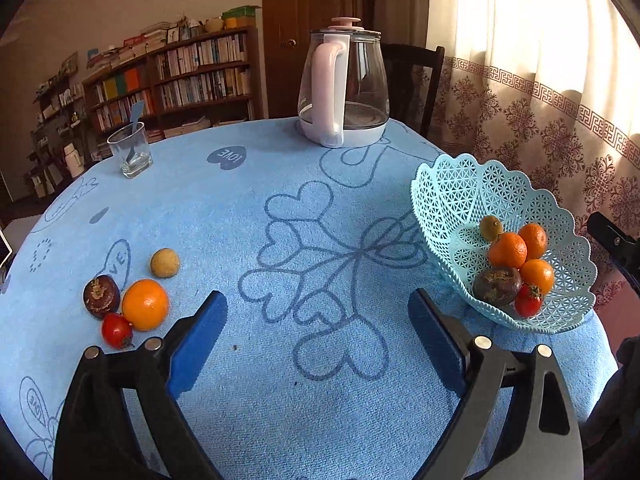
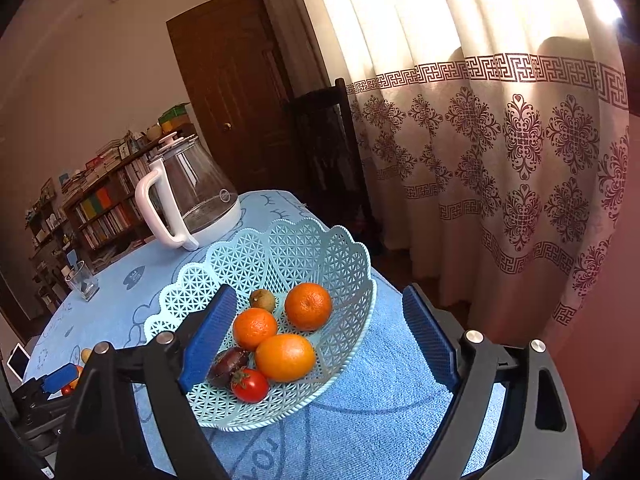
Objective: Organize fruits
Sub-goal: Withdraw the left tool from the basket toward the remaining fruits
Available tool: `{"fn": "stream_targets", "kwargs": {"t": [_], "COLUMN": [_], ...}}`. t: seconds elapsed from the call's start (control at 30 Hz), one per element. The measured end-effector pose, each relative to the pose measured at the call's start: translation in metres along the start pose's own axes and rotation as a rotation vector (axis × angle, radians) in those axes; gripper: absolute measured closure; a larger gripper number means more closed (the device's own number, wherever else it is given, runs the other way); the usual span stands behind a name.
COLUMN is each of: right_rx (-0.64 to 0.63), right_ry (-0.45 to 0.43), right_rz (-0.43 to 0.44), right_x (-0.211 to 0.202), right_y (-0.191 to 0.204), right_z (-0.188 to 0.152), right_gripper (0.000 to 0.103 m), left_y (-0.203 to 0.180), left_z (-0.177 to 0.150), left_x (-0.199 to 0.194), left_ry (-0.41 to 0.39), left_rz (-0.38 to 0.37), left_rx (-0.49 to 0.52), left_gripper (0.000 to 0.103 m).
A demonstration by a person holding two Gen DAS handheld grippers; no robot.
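Observation:
A light blue lattice basket (image 1: 452, 192) stands at the table's right edge. It holds three oranges (image 1: 507, 250), a dark purple fruit (image 1: 497, 285), a red tomato (image 1: 528, 303) and a small brownish fruit (image 1: 491, 227). At the left on the blue cloth lie an orange (image 1: 145, 304), a dark purple fruit (image 1: 101, 296), a tomato (image 1: 116, 330) and a tan round fruit (image 1: 165, 263). My left gripper (image 1: 316, 300) is open over bare cloth, to the right of these loose fruits. My right gripper (image 2: 320, 292) hangs open above the basket (image 2: 276, 248), gripping nothing.
A glass kettle with a pink handle (image 1: 344, 88) stands at the table's far side, and a glass with a spoon (image 1: 130, 152) at the far left. A dark chair (image 1: 412, 84) and a patterned curtain (image 2: 500, 140) are behind the basket. A bookshelf (image 1: 180, 76) lines the wall.

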State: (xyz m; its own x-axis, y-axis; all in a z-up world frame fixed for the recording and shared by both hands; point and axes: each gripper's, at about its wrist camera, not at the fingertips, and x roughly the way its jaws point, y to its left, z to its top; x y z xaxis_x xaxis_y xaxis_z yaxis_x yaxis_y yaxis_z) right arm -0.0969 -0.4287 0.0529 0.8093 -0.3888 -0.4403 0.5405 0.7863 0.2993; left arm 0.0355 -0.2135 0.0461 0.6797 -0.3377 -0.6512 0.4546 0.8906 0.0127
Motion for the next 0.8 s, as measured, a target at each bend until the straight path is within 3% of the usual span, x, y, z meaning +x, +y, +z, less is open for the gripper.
{"fn": "stream_targets", "kwargs": {"t": [0.4, 0.73, 0.8], "right_rx": [-0.032, -0.148, -0.179], "right_ry": [-0.026, -0.111, -0.127], "right_rz": [-0.006, -0.013, -0.007], "right_x": [-0.005, -0.02, -0.023], "right_y": [0.006, 0.028, 0.034], "right_z": [-0.001, -0.008, -0.009], "right_gripper": [0.016, 0.016, 0.01], "left_y": [0.01, 0.011, 0.012], "left_z": [-0.007, -0.012, -0.012], "left_x": [-0.003, 0.0, 0.001], "left_ry": [-0.014, -0.007, -0.004], "left_rz": [0.065, 0.094, 0.098], "left_rx": [-0.001, 0.013, 0.011], "left_gripper": [0.012, 0.012, 0.012]}}
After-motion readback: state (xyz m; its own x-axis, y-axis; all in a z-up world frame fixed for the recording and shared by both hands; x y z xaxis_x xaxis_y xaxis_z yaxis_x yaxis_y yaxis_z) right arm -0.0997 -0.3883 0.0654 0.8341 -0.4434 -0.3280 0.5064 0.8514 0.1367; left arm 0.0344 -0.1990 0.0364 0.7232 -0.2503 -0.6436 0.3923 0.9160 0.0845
